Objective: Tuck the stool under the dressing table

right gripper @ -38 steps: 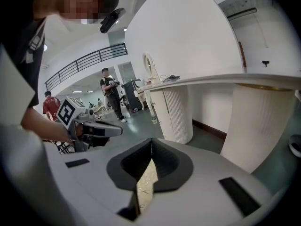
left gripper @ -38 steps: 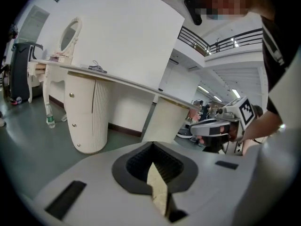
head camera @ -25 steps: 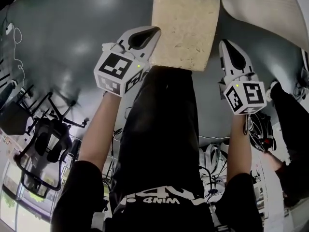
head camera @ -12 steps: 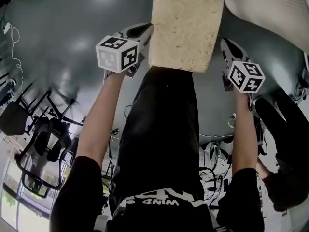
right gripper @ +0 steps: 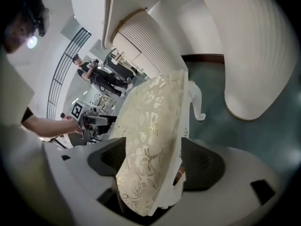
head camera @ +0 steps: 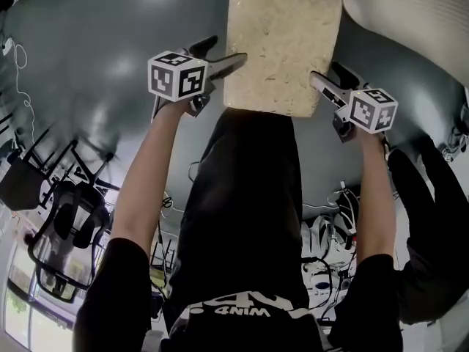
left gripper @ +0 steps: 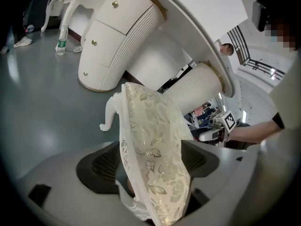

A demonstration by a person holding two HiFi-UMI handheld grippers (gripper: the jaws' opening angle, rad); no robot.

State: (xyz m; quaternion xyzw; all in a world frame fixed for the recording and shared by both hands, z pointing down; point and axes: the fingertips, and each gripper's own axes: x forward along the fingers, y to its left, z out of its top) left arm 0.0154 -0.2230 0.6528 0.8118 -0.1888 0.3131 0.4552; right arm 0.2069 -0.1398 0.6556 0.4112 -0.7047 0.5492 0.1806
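Head view: stool [head camera: 282, 46] sits on the grey floor [head camera: 95, 50] straight ahead of the person, cream floral seat facing up. The white ribbed dressing table [head camera: 410, 13] is far right. The stool is near it, not under it.

Left gripper [head camera: 229, 50] is at the seat's left edge and right gripper [head camera: 324, 73] at its right edge. A second ago both grippers were clenched and beside the seat's near corners, gripping nothing. Now both have come down and rolled, so the marker cubes show a different face. The jaws are opening and straddle the seat edges.

Left gripper view: the seat edge [left gripper: 153, 145] stands between the spread jaws, with dark gaps at the pads, so the gripper is released, not clamped. One curled white leg [left gripper: 109, 114] shows past the seat. Two ribbed pedestals of the dressing table [left gripper: 117, 36] stand beyond on the floor, with a gap between them.

Right gripper view: same picture mirrored. The seat edge [right gripper: 150, 140] sits between wide jaws, with no squeeze visible. A white leg [right gripper: 196, 102] is just right of the seat, and a pedestal [right gripper: 244, 51] is far right.

The seat sits at much the same spot in the head view as a second ago, and its outline is barely shifted. Only the grippers have changed.
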